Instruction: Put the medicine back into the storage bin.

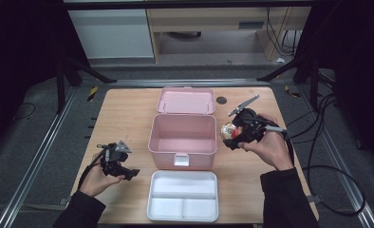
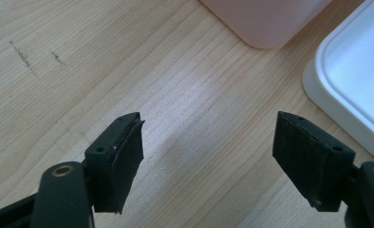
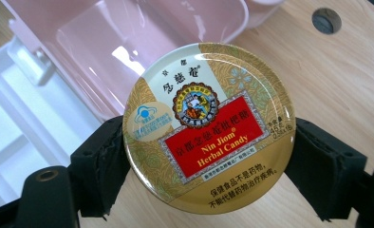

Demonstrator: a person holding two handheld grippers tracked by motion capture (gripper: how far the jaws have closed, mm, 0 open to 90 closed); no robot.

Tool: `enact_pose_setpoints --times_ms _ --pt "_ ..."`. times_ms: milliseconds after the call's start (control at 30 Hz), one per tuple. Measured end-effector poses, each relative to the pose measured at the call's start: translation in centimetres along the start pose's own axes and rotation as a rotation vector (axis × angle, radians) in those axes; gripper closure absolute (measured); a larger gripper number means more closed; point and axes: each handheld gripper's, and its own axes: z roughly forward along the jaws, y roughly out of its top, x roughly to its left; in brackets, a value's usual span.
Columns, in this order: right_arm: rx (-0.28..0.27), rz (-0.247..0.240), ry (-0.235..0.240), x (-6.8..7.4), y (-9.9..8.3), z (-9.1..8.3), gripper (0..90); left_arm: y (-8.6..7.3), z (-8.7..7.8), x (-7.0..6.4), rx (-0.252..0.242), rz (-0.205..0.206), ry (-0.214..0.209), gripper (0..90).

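The right gripper pinches a round candy tin by its rim, held just right of the open pink box (probably headed inside). The left gripper hangs spread and empty left of the box, near the white tray.

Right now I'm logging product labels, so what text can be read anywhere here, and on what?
"Nin Jiom® Herbal Candy": red panel on the round candy tin, held in the right gripper jaws.
Chinese lines on the tin lid: visible, not transcribed here.
Small print at the tin's right edge: too small to read.
Pink box, white tray: no text seen.
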Motion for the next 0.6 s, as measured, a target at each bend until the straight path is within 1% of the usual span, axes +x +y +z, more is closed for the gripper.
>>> enact_pose_setpoints --times_ms 67,100,133,167,200,267,300,333,367,467,600 --pt "0.004 -0.007 0.009 0.1 0.8 0.2 20.4 0.0 0.0 0.0 0.000 -0.001 -0.001 24.9" --pt "0.002 -0.014 0.016 0.1 1.6 0.5 20.4 0.0 0.0 0.1 0.000 -0.003 -0.001 24.9" --pt "0.002 -0.014 0.016 0.1 1.6 0.5 20.4 0.0 0.0 0.1 0.000 -0.003 -0.001 24.9" --pt "0.003 -0.020 0.020 0.1 2.3 0.8 20.4 0.0 0.0 0.1 0.000 -0.003 -0.001 25.0" --pt "0.003 -0.020 0.020 0.1 2.3 0.8 20.4 0.0 0.0 0.1 0.000 -0.003 -0.002 25.0" --pt "-0.002 -0.024 0.028 0.1 3.0 1.1 20.5 0.0 0.0 0.1 -0.001 -0.002 -0.002 24.9" --pt "-0.005 -0.031 0.031 0.1 3.7 1.4 20.4 0.0 0.0 0.1 -0.001 -0.001 -0.002 25.0" --pt "-0.005 -0.031 0.031 0.1 3.7 1.4 20.4 0.0 0.0 0.1 0.000 -0.001 -0.004 25.0" --pt "0.001 -0.028 0.034 0.2 4.1 1.6 20.4 0.0 0.0 0.1 -0.001 0.000 -0.004 24.9" --pt "0.003 -0.048 0.039 0.4 5.2 2.2 20.4 0.0 0.0 0.1 -0.002 0.002 -0.006 24.8" --pt "0.011 -0.061 0.054 0.8 6.5 3.2 20.4 0.0 0.0 0.1 -0.004 0.001 -0.005 24.8"
